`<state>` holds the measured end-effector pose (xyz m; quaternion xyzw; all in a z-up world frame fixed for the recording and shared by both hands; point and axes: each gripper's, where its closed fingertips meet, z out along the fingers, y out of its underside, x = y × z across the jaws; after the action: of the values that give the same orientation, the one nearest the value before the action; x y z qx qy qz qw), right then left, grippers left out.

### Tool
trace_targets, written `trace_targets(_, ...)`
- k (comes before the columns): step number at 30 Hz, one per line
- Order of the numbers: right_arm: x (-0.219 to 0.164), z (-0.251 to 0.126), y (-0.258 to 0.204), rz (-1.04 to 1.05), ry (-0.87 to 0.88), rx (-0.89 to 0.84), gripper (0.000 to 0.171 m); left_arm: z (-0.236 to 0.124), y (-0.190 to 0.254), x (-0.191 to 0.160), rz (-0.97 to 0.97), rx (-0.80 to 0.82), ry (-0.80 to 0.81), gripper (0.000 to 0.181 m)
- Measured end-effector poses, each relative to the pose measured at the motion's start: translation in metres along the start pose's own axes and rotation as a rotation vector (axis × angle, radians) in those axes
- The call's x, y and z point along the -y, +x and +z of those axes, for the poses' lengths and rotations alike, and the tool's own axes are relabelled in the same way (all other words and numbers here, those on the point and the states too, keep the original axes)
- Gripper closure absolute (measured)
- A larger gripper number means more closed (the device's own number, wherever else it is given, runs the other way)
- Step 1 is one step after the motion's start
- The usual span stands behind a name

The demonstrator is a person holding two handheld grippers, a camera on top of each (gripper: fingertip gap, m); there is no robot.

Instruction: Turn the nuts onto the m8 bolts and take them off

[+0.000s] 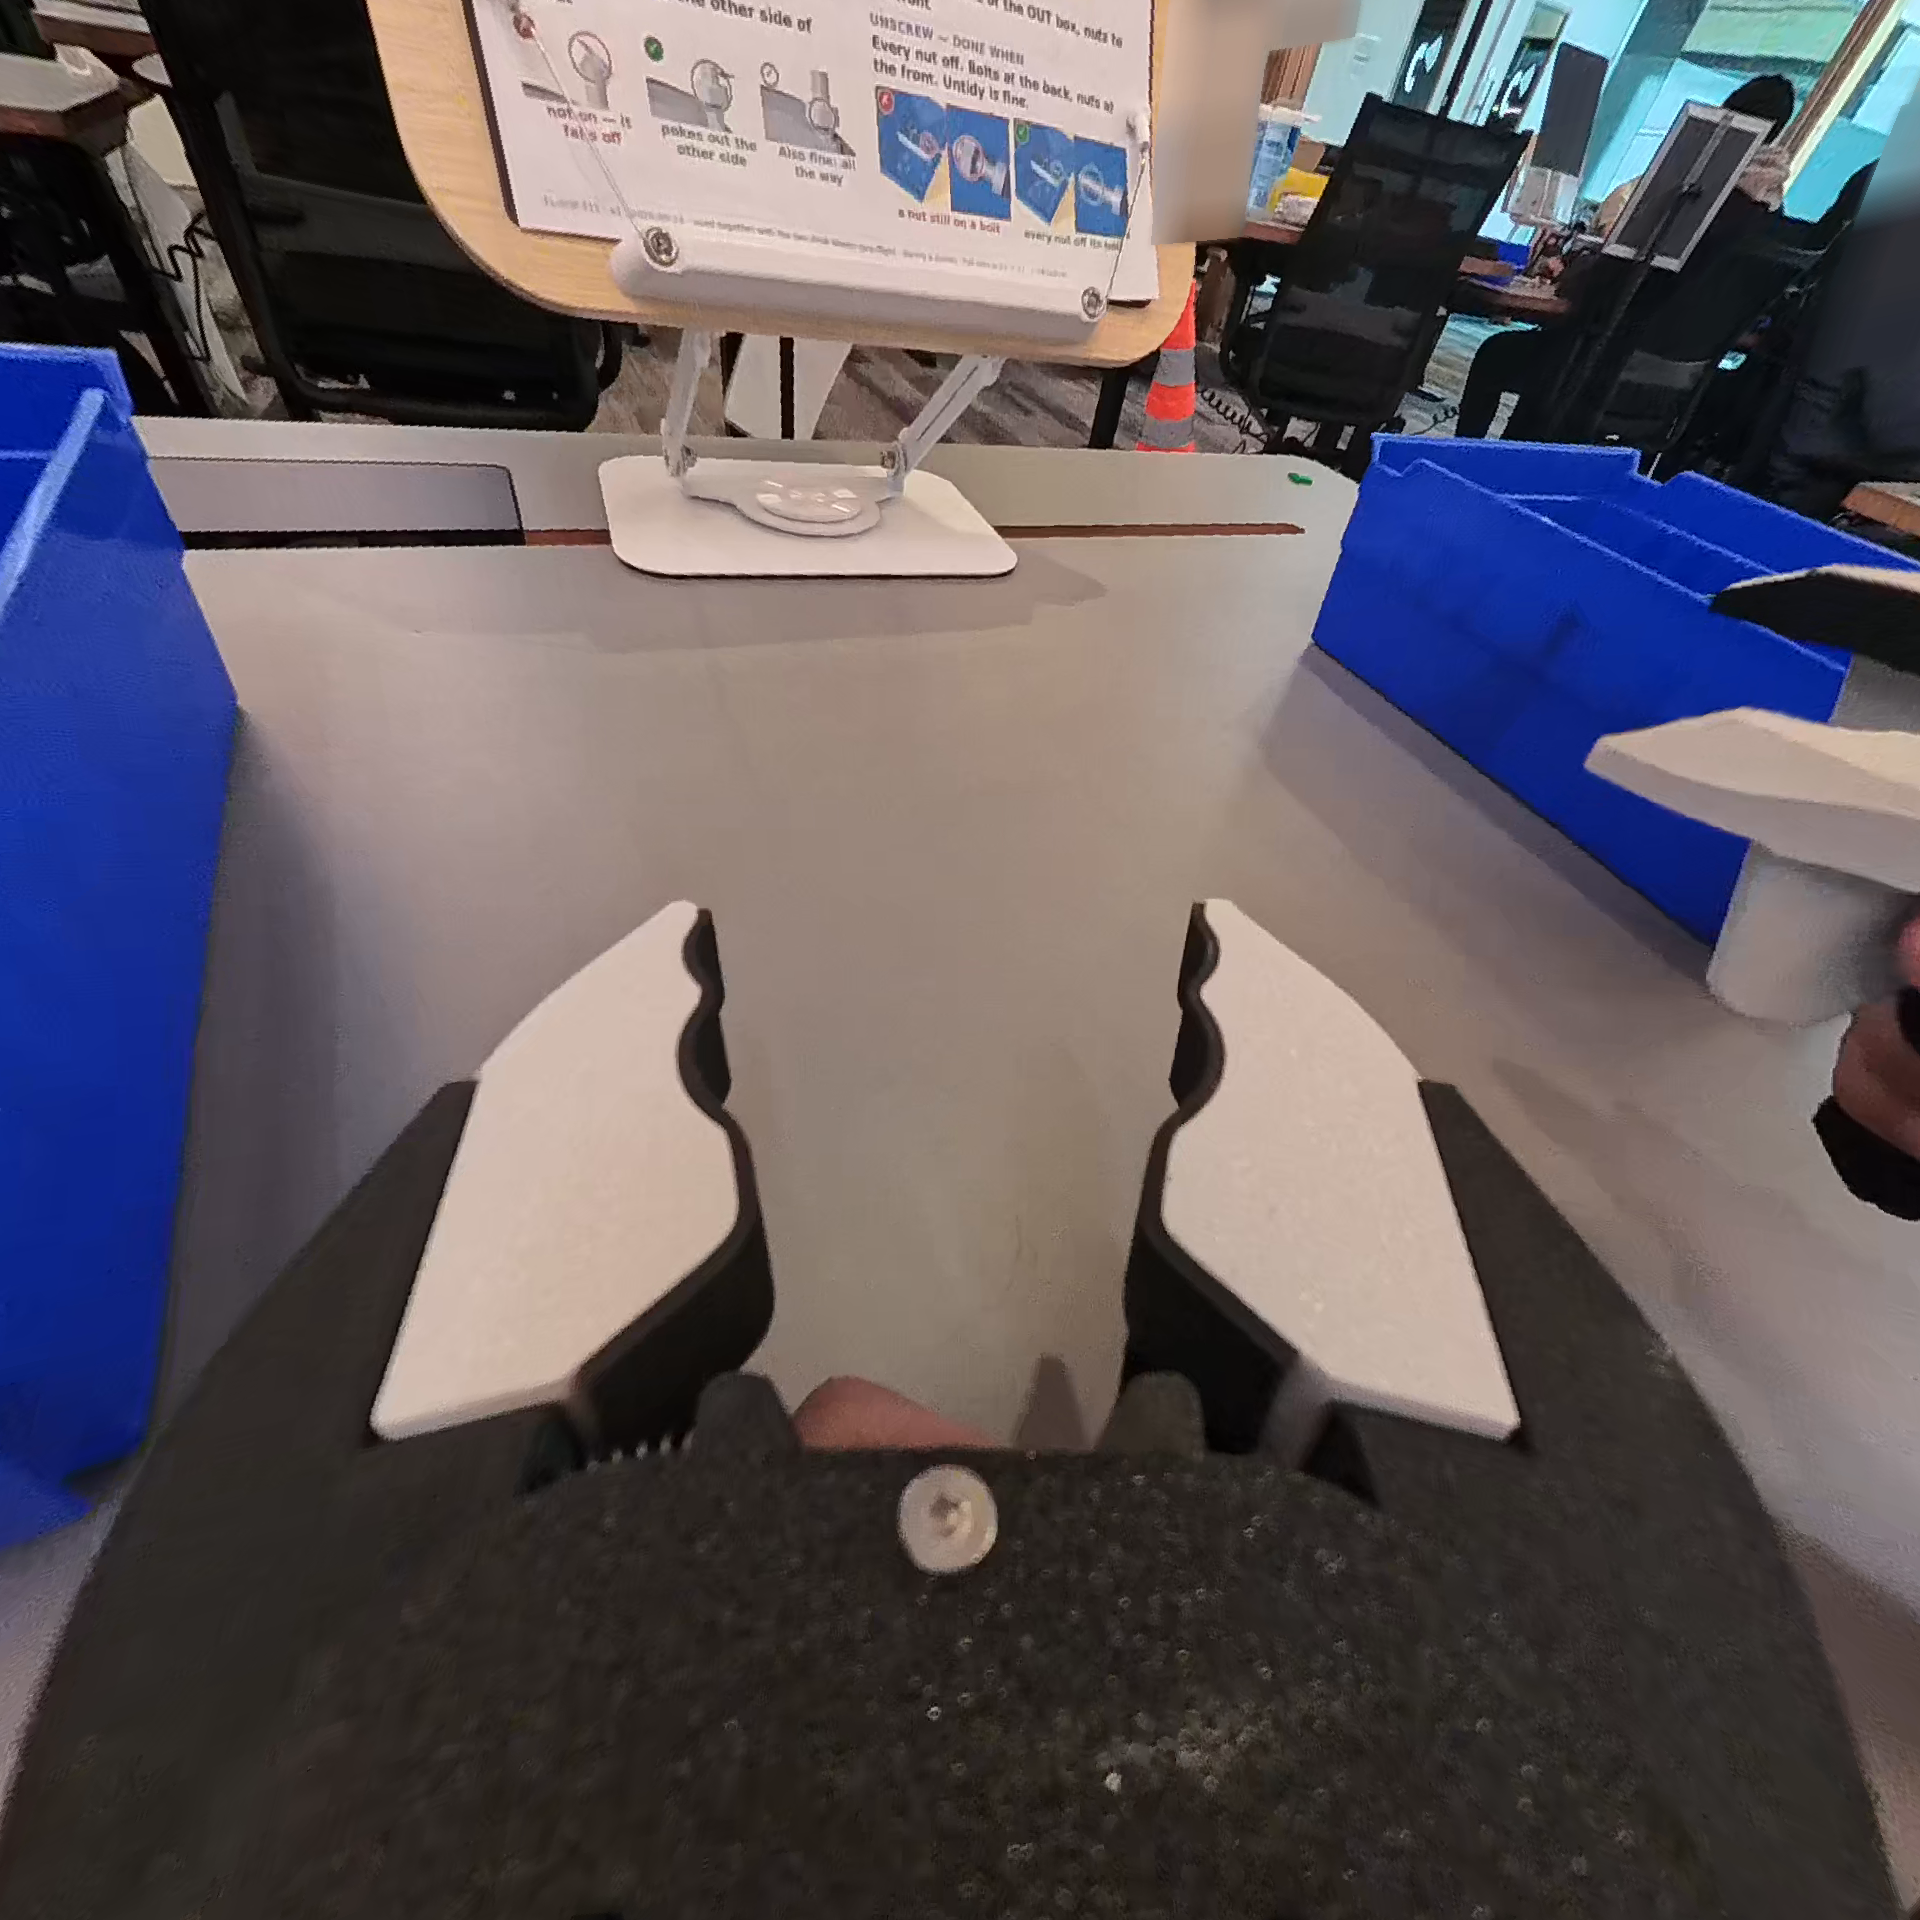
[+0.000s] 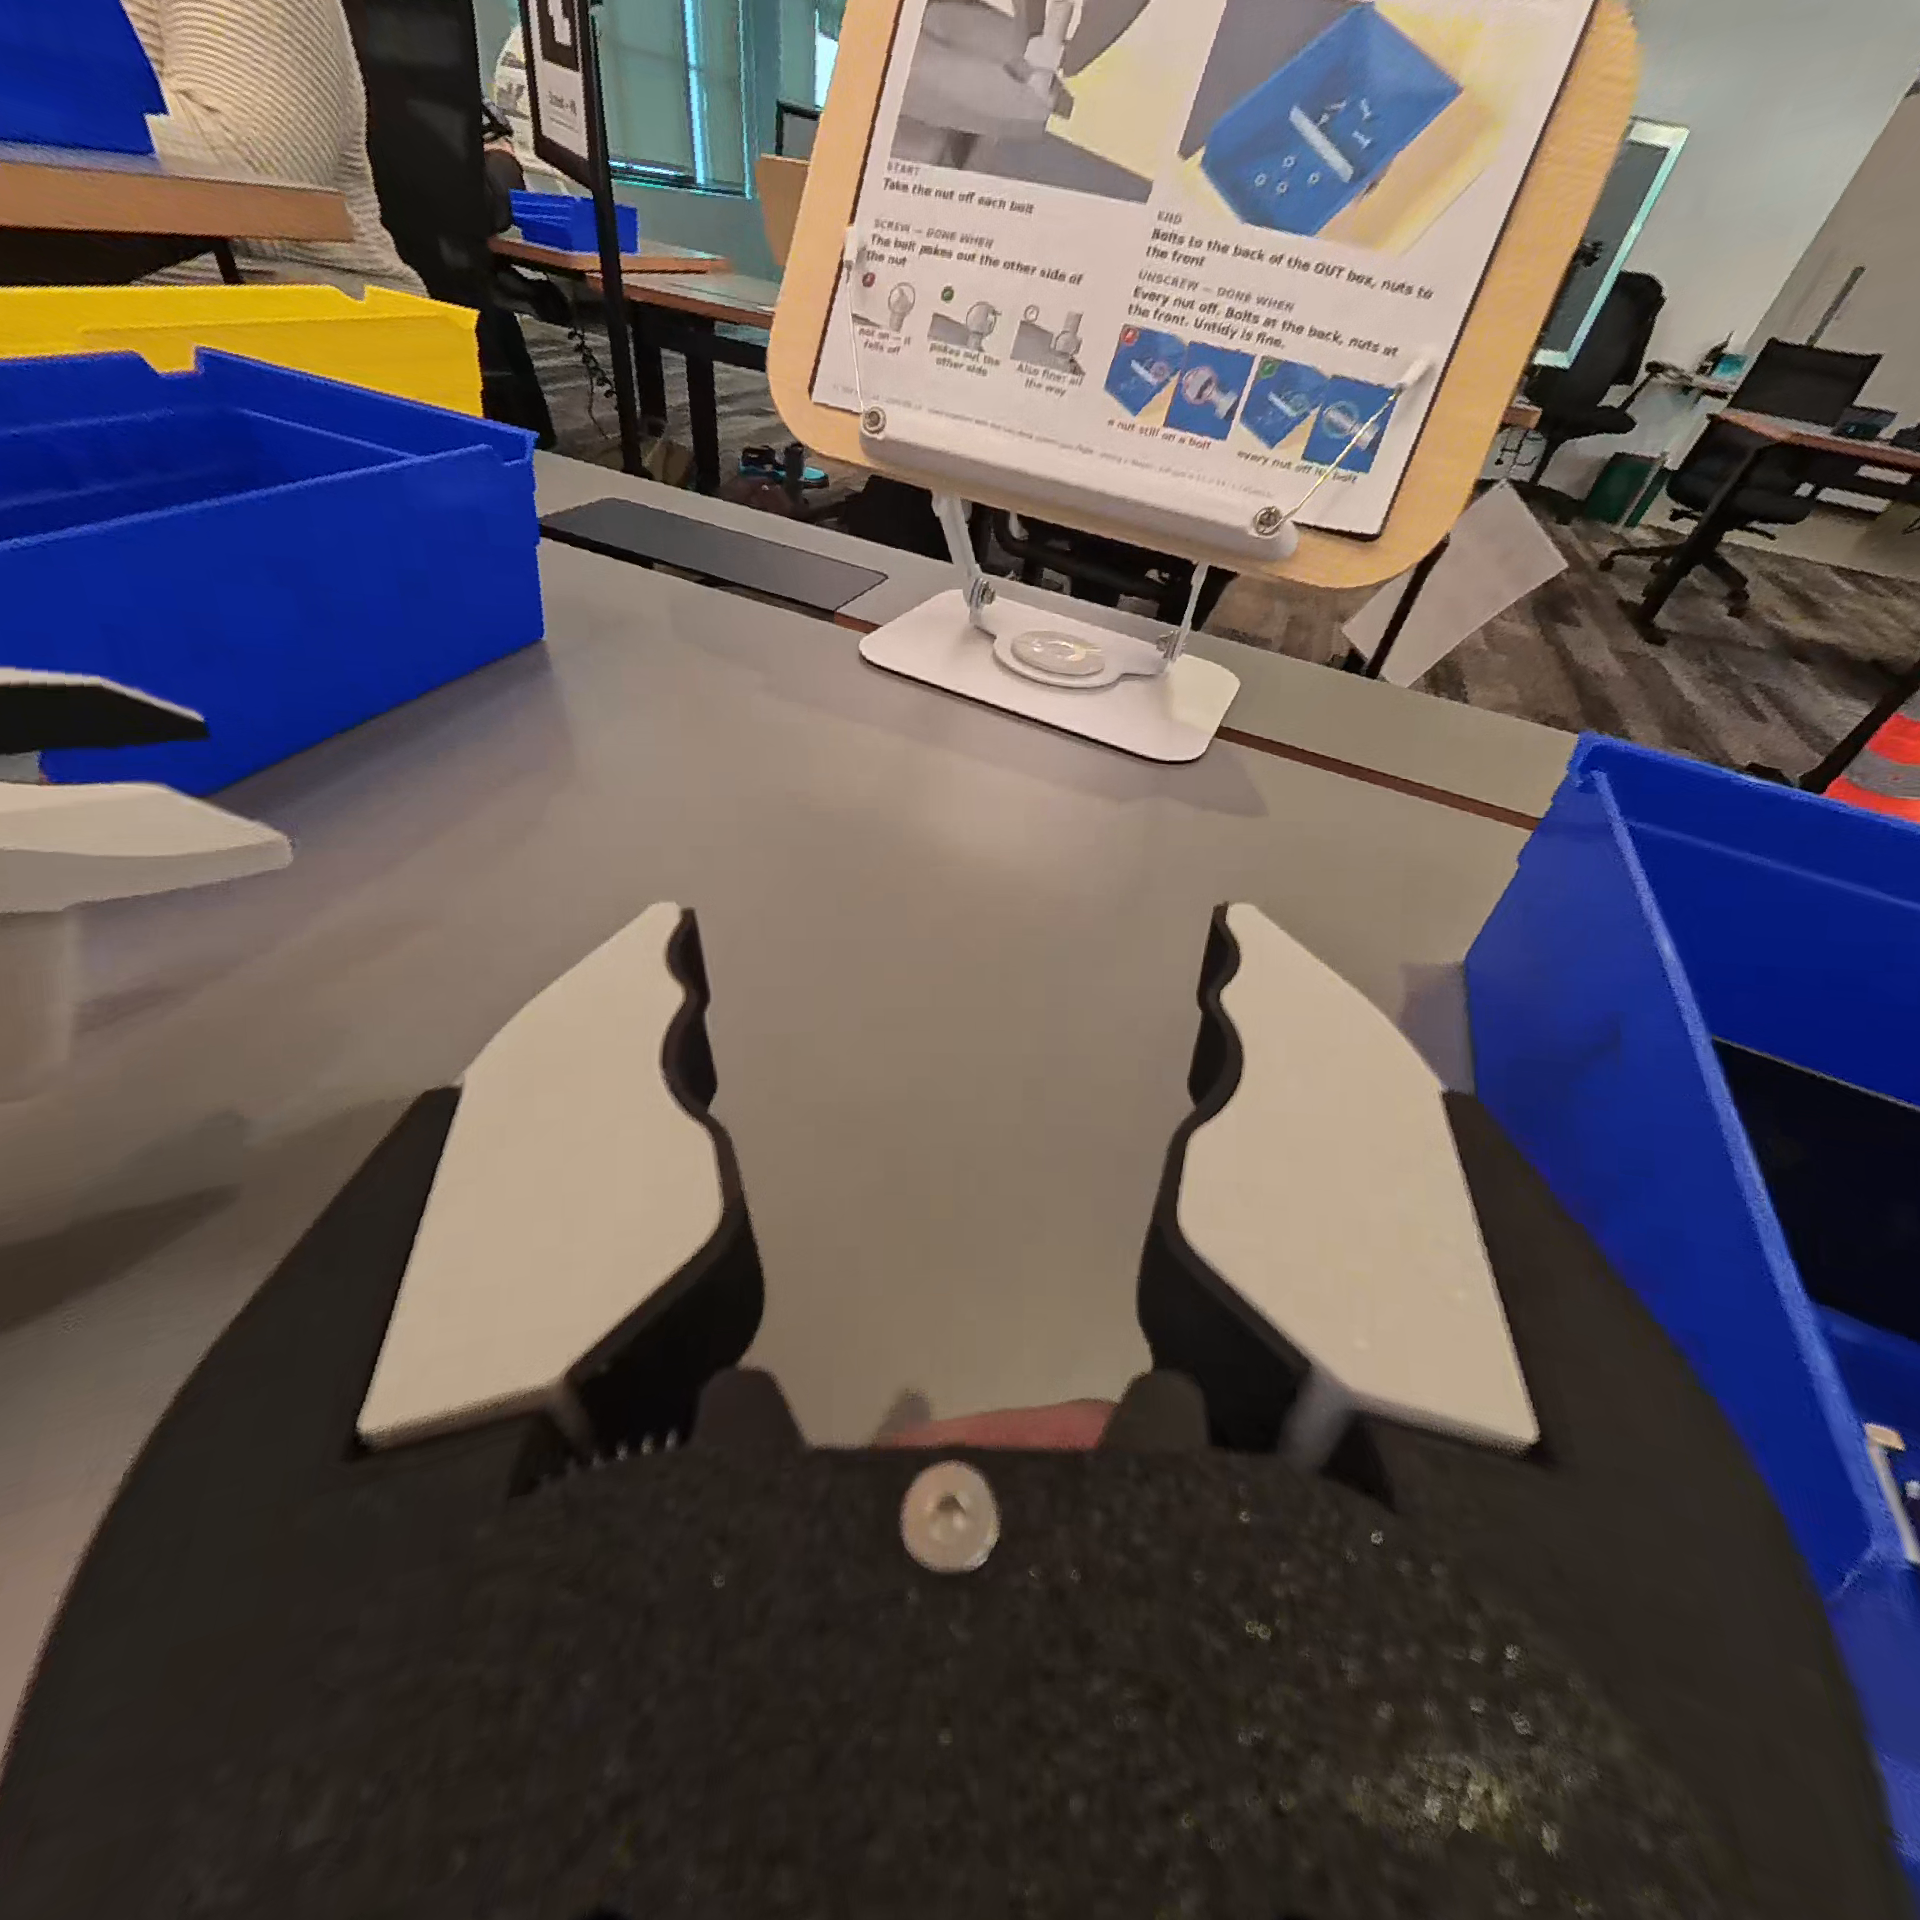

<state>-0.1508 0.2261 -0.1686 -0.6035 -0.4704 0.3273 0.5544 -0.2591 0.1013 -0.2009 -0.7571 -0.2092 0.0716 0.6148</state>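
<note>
Bolts and nuts: none clearly in view; a small metal piece (image 2: 1883, 1446) shows in the right bin (image 2: 1621, 1195), too cropped to name.
Direction: the parts probably lie in the bins, sideways of both fingers, not ahead.
Right gripper (image 2: 951, 1049): fingers spread wide, holding nothing, over bare table (image 2: 935, 831); right bin just beside it, so this hand looks nearer.
Left gripper (image 1: 951, 1039): fingers wide apart, empty; left bin (image 1: 94, 935) close at its left.
Long axis: cannot tell.
Beyond: instruction stand (image 1: 810, 514) at the far edge.
</note>
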Motion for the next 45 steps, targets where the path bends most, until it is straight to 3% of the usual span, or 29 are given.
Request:
trace_targets(14, -0.008, -0.004, 0.010, 0.015, -0.027, 0.005, 0.086, 0.003, 0.010, -0.009, -0.046, -0.040, -0.043, 0.096)
trace_targets(18, -0.010, -0.004, 0.011, 0.016, -0.030, 0.008, 0.087, -0.008, 0.006, 0.006, 0.029, -0.040, -0.031, 0.097)
trace_targets(24, -0.011, -0.003, 0.012, 0.029, -0.031, 0.020, 0.089, -0.045, -0.046, 0.074, 0.236, -0.034, -0.042, 0.099)
trace_targets(30, -0.011, -0.004, 0.011, 0.027, -0.032, 0.029, 0.091, -0.044, -0.132, 0.108, 0.574, 0.001, -0.261, 0.102)
trace_targets(34, -0.012, -0.002, 0.009, 0.028, -0.039, 0.036, 0.093, -0.023, -0.176, 0.096, 0.753, -0.088, -0.453, 0.105)
trace_targets(40, -0.008, -0.002, 0.009, 0.002, -0.046, 0.027, 0.095, 0.008, -0.227, 0.046, 0.994, -0.278, -0.772, 0.108)
trace_targets(45, -0.011, -0.003, 0.013, -0.014, -0.070, -0.005, 0.095, 0.031, -0.246, 0.014, 1.099, -0.477, -0.911, 0.128)
